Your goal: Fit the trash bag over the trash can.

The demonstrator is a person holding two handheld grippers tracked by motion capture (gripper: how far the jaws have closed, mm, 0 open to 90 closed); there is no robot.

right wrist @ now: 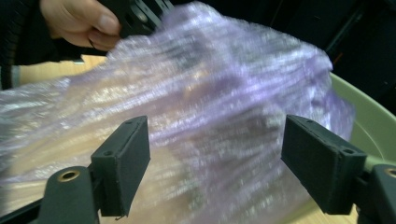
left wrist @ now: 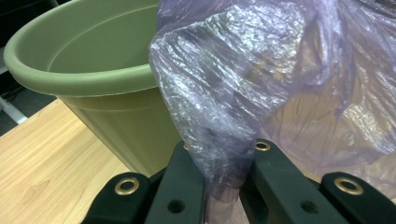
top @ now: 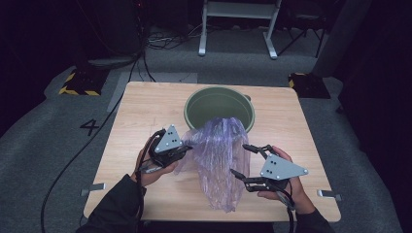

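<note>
A crumpled translucent purple plastic bag (top: 218, 155) hangs from the near rim of a green plant pot (top: 219, 108) and trails down over the wooden table (top: 141, 107). My left gripper (top: 187, 147) is at the bag's left edge, shut on a bunched fold of it (left wrist: 224, 154); the pot (left wrist: 93, 70) stands just behind the fold. My right gripper (top: 239, 159) stands open at the bag's right edge. In the right gripper view its pads (right wrist: 123, 163) are wide apart, with the bag (right wrist: 210, 93) ahead of them and not pressed.
The pot's rim (right wrist: 369, 126) lies to the right past the bag in the right gripper view, and the hand with the left gripper (right wrist: 79, 18) is at the top left. Metal clips (top: 329, 194) sit at the table's front corners. Cables and a white frame (top: 238, 29) lie on the floor beyond.
</note>
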